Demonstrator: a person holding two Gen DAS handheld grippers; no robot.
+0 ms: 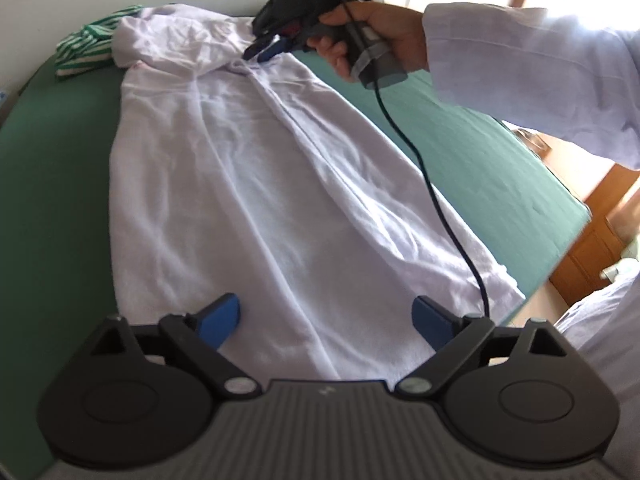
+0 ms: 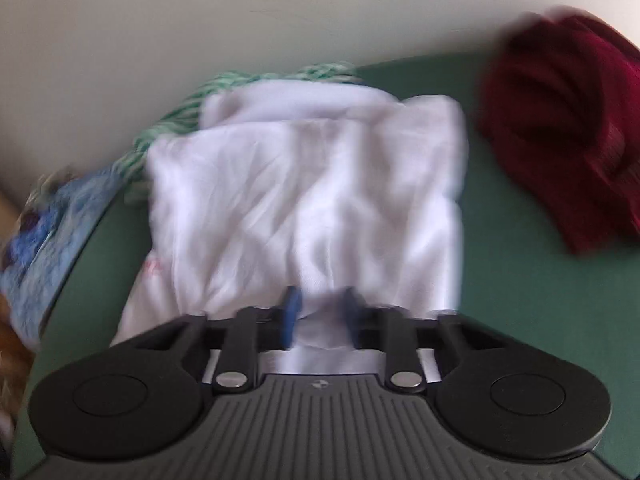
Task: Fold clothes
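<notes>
mostly blurred, right tongs pinch white garment.

A white garment lies spread lengthwise on a green surface, its far end folded over and rumpled. Beside that far end sits a green-and-white striped cloth. The left gripper hovers over the near hem, its blue-padded fingers wide apart. At the far end the right gripper, gripped by a hand in a pale sleeve, meets the cloth with its blue tips close together. A dark cable trails from its handle across the garment.
</notes>
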